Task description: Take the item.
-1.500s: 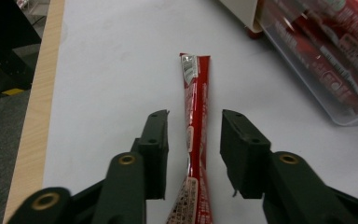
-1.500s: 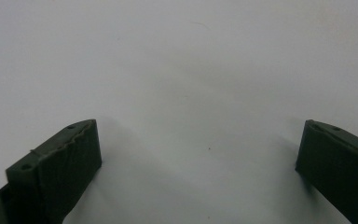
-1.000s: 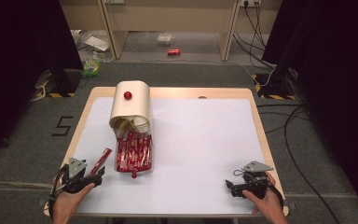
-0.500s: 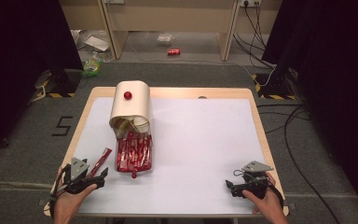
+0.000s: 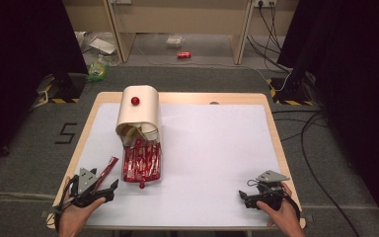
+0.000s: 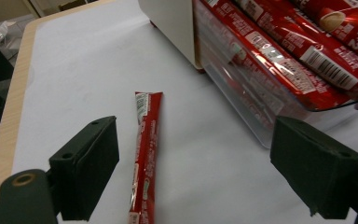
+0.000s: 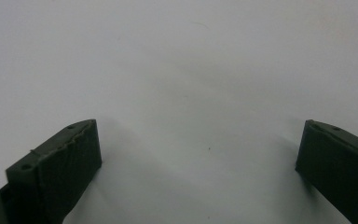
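Observation:
A single red snack stick (image 5: 107,168) lies flat on the white table cover, left of a clear drawer (image 5: 141,160) packed with several like sticks. The drawer is pulled out of a cream box (image 5: 138,113) that has a red knob on top. My left gripper (image 5: 110,191) rests at the near left. In the left gripper view the stick (image 6: 145,154) lies between the wide jaws of the left gripper (image 6: 196,144), and neither pad touches it. Those jaws have just been opening. My right gripper (image 5: 244,197) sits at the near right, and the right gripper (image 7: 198,149) stands open over bare white cover.
The wooden table edge (image 5: 271,123) frames the white cover. The drawer's clear front wall (image 6: 242,102) stands close to the left gripper's right jaw. Cables, litter and a red can (image 5: 184,55) lie on the floor beyond the table.
The left jaws have spread slightly wider around the loose stick, which stays where it lay. The right gripper has not moved.

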Demonstrator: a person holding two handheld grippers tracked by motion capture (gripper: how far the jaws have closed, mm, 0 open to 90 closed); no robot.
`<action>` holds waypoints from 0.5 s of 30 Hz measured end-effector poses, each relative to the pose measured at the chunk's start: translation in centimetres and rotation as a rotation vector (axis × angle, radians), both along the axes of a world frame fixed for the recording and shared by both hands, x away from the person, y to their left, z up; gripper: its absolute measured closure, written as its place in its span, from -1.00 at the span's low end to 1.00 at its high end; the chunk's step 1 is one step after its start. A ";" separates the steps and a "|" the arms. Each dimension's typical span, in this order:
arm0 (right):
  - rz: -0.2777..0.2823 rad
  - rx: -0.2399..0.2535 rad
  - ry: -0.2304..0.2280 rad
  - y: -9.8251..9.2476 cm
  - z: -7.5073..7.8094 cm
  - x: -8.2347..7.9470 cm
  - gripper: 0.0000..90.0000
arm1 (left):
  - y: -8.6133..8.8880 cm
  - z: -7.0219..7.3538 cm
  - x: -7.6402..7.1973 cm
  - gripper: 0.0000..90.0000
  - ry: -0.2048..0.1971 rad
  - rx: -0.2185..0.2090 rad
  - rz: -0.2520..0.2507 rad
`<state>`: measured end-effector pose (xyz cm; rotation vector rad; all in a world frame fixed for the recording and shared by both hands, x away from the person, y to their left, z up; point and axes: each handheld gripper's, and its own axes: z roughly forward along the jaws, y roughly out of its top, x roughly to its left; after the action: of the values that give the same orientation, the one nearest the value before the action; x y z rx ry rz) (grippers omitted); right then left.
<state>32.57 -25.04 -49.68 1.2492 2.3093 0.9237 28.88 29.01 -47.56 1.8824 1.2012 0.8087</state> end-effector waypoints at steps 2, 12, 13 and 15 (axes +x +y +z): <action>0.000 0.000 0.000 0.0 0.0 0.0 -0.99 | -0.2 0.1 -0.1 -0.66 -0.003 0.004 -0.006; 0.000 0.000 0.000 0.0 0.0 0.0 -0.99 | -1.1 0.0 -0.8 -0.66 -0.003 0.020 -0.031; 0.000 0.000 0.000 0.0 0.0 0.0 -0.99 | -1.1 0.0 -0.8 -0.66 -0.003 0.021 -0.033; 0.000 0.000 0.000 0.0 0.0 0.0 -0.99 | -1.2 -0.1 -0.9 -0.66 0.000 0.021 -0.037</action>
<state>32.57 -25.04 -49.69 1.2488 2.3091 0.9234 27.95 27.79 -47.66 1.9161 1.1591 0.8041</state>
